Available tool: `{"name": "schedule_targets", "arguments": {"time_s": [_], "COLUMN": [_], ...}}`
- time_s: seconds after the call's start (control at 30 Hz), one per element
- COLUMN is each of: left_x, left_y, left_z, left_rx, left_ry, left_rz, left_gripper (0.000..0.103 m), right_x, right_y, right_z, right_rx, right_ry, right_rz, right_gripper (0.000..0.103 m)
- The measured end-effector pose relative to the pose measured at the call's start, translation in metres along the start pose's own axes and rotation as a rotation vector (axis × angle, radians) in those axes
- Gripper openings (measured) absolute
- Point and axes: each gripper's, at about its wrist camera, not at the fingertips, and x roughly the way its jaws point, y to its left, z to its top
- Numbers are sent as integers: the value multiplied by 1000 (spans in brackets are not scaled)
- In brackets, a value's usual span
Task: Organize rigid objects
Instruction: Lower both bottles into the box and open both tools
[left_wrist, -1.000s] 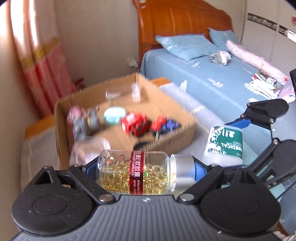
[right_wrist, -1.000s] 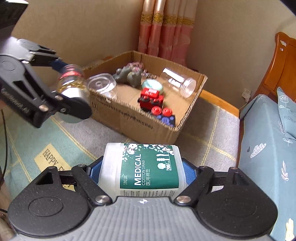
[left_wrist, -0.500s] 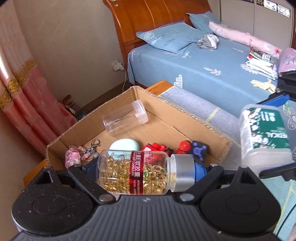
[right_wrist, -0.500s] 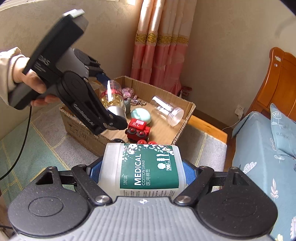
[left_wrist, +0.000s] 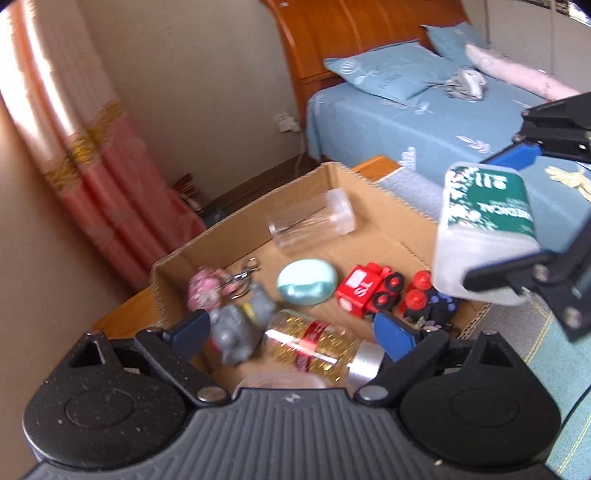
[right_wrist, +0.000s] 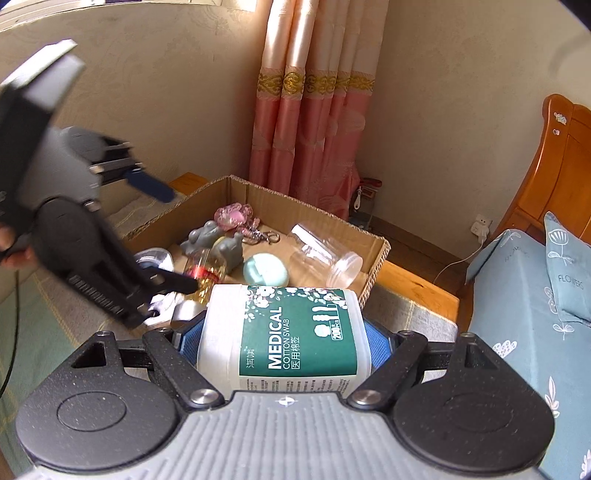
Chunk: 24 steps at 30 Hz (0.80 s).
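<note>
My left gripper (left_wrist: 291, 332) is open above the near end of a cardboard box (left_wrist: 373, 184). A clear bottle of yellow capsules (left_wrist: 317, 350) with a red label and silver cap is below its spread fingers, blurred, loose inside the box; it also shows in the right wrist view (right_wrist: 203, 275). My right gripper (right_wrist: 284, 332) is shut on a white cotton swab jar (right_wrist: 284, 332) with a green label, held in the air at the box's right side (left_wrist: 484, 232). The left gripper (right_wrist: 159, 240) appears at the left of the right wrist view.
The box (right_wrist: 325, 218) holds a clear empty jar (left_wrist: 310, 225), a mint oval case (left_wrist: 306, 286), a red toy train (left_wrist: 369, 290), a grey figure (left_wrist: 236, 332) and a pink keychain (left_wrist: 205, 291). Pink curtains (right_wrist: 314, 110) hang behind; a blue bed (left_wrist: 424, 122) is to the right.
My left gripper opened and let go of the capsule bottle, which dropped into the box. The right gripper carried the cotton swab jar closer to the box.
</note>
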Motion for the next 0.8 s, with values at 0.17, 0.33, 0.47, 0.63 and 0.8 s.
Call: {"name": "schedule_targets", "arguments": {"time_s": [0.17,0.33,0.47,0.63,0.8], "left_x": [-30,-46,-53,-62,-73], "left_y": [13,22,20,13,2], "left_z": [-13,-14,-19,-33,-46], "left_rx": [-88,-155,-192,-224,-249], "left_ry": [-90,-157,-188,-209,-198], "left_rz": [-15,21,20,31,53], "left_gripper": [99,101,102,102,102], "right_x": [40,78,88,72,39], "right_y": [-6,-15,-22,-19,-3], "right_z": [25,42,46,40,33], "right_rx": [57,155,232,264,252], "right_ry": [45,99,91,82,84], "right_rz": [4,-16,-62,-71,-86], "right_gripper": [86,86,102,103,103]}}
